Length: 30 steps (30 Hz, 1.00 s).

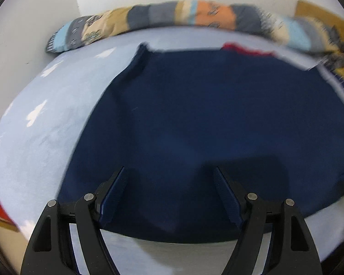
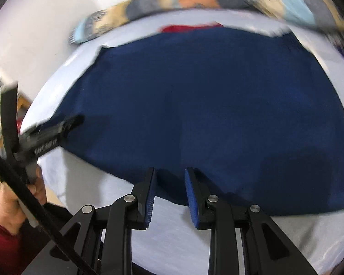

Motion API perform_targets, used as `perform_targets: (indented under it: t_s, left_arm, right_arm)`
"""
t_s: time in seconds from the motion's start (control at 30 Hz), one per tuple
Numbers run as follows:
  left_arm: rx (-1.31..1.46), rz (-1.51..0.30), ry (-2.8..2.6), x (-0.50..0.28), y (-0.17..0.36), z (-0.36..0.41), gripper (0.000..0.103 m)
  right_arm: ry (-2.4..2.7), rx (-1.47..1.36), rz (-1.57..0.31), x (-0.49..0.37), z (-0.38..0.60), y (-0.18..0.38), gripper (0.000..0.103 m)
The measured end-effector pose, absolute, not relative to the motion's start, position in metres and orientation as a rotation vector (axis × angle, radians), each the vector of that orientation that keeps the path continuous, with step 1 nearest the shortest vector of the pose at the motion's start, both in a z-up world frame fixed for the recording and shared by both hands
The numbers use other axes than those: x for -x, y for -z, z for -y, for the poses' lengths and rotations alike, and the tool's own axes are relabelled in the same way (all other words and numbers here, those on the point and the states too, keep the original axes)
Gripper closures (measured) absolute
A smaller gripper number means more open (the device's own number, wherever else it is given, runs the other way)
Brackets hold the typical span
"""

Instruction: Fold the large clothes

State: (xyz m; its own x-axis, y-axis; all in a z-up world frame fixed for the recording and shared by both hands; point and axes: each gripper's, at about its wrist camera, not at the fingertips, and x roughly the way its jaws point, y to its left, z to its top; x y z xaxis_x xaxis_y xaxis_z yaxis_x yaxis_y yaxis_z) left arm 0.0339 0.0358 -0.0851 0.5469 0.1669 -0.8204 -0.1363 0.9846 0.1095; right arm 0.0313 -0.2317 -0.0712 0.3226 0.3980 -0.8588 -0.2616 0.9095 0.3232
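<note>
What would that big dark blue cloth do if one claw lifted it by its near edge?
The dark blue garment would probably droop: it lies flat on the pale blue sheet, with soft creases along its left side. It looks thick, so maybe fairly heavy. It would likely drag rather than slide.

Matt navy cloth garment (image 1: 206,119); smooth pale-blue sheet (image 1: 45,137); black plastic tool (image 2: 169,171) arms.
</note>
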Motion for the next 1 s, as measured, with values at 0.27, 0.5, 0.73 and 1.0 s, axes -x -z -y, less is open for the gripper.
perform_targets:
  t_s: [0.27, 0.5, 0.73, 1.0]
  left_arm:
    - [0.088, -0.865, -0.236, -0.027, 0.055, -0.060, 0.027]
    - [0.047, -0.803, -0.152, -0.058, 0.030, -0.040, 0.026]
    - [0.026, -0.963, -0.109, -0.106, 0.066, -0.035, 0.026]
    - [0.070, -0.981, -0.145, -0.111, 0.070, -0.016, 0.025]
  right_arm:
    - [-0.021, -0.336, -1.116, -0.044, 0.355, 0.053, 0.083]
    - [-0.042, -0.321, -1.016, -0.073, 0.358, 0.027, 0.074]
    - [-0.166, -0.388, -1.202, -0.119, 0.331, 0.074, 0.069]
    - [-0.220, -0.303, -1.095, -0.131, 0.306, 0.046, 0.064]
